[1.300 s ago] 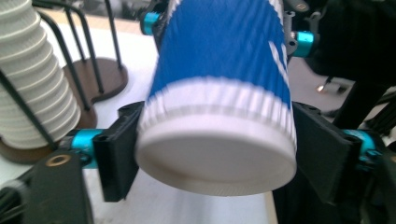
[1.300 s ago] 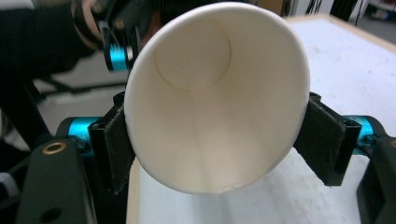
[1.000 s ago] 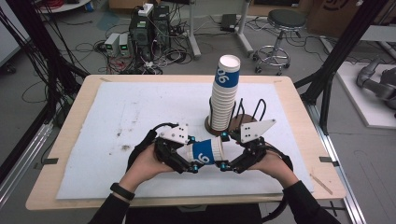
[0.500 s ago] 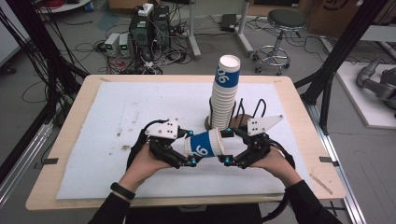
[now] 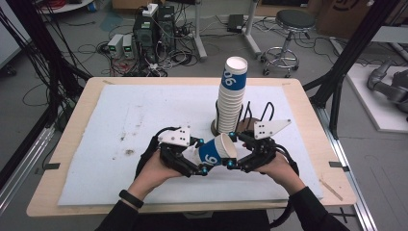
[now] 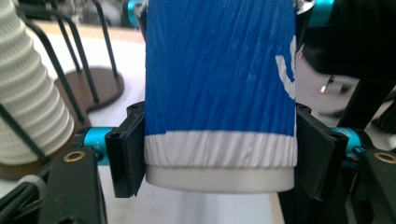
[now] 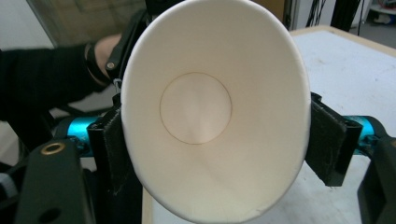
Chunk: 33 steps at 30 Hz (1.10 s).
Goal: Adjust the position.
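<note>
Now the left hand-held gripper (image 5: 195, 161) and right hand-held gripper (image 5: 236, 151) both squeeze one paper cup (image 5: 215, 150); it's not on the cup stack (image 5: 231, 98) yet.

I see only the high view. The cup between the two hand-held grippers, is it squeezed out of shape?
Observer: Yes. In the right gripper view the paper cup has an oval mouth, pressed between the pads.
Operator: Is something inside the cup?
Observer: No, its white bottom is bare.
Operator: Where does the left hand-held gripper hold it?
Observer: Low, at the white band near the base, one pad on each side.
</note>
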Motion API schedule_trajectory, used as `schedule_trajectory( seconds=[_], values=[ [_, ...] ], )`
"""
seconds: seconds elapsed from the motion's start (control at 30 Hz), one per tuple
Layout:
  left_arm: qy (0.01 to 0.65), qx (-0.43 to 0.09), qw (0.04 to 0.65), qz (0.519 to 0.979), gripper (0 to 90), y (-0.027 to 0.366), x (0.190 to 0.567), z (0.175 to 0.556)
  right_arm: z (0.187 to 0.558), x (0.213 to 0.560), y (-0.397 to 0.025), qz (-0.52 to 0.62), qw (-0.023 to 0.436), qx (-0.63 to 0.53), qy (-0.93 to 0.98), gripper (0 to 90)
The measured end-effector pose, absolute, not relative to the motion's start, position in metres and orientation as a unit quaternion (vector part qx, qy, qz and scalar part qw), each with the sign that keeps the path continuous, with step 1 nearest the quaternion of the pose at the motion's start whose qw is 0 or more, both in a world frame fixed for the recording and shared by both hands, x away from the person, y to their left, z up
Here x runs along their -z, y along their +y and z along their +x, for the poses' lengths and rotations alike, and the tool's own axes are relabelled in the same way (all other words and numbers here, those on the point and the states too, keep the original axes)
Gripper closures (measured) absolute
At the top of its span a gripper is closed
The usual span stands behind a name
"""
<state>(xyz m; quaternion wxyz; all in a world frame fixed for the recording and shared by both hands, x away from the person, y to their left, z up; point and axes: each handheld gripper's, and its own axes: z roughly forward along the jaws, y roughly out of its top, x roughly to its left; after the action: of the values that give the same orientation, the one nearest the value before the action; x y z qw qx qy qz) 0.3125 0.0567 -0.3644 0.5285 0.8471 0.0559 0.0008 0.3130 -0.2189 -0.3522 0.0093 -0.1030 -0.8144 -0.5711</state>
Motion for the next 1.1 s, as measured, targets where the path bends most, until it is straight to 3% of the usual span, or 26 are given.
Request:
schedule_trajectory(
  seconds=[0.2,0.33,0.4,0.63,0.73,0.97,1.1],
  values=[
    [0.046,-0.024,0.484,0.873,23.6,0.047,0.363,0.307,0.308,0.349,-0.214,-0.081,-0.015,0.529,-0.845,23.1],
    [0.036,-0.031,0.476,0.878,29.8,0.044,0.367,0.306,0.306,0.348,-0.212,-0.076,-0.024,0.516,-0.853,21.4],
    [0.038,-0.029,0.492,0.869,29.7,0.045,0.368,0.307,0.306,0.348,-0.211,-0.08,-0.025,0.523,-0.848,17.5],
    [0.056,-0.009,0.582,0.811,30.1,0.054,0.372,0.31,0.312,0.348,-0.219,-0.119,0.009,0.595,-0.794,17.1],
    [0.062,-0.014,0.588,0.806,30.2,0.054,0.373,0.31,0.312,0.347,-0.219,-0.13,0.013,0.606,-0.785,17.1],
    [0.063,-0.033,0.578,0.813,30.1,0.059,0.371,0.311,0.311,0.344,-0.223,-0.114,-0.024,0.577,-0.808,16.8],
    [0.07,-0.031,0.594,0.801,30.1,0.063,0.37,0.313,0.314,0.346,-0.226,-0.127,-0.015,0.581,-0.804,15.5]
  ],
)
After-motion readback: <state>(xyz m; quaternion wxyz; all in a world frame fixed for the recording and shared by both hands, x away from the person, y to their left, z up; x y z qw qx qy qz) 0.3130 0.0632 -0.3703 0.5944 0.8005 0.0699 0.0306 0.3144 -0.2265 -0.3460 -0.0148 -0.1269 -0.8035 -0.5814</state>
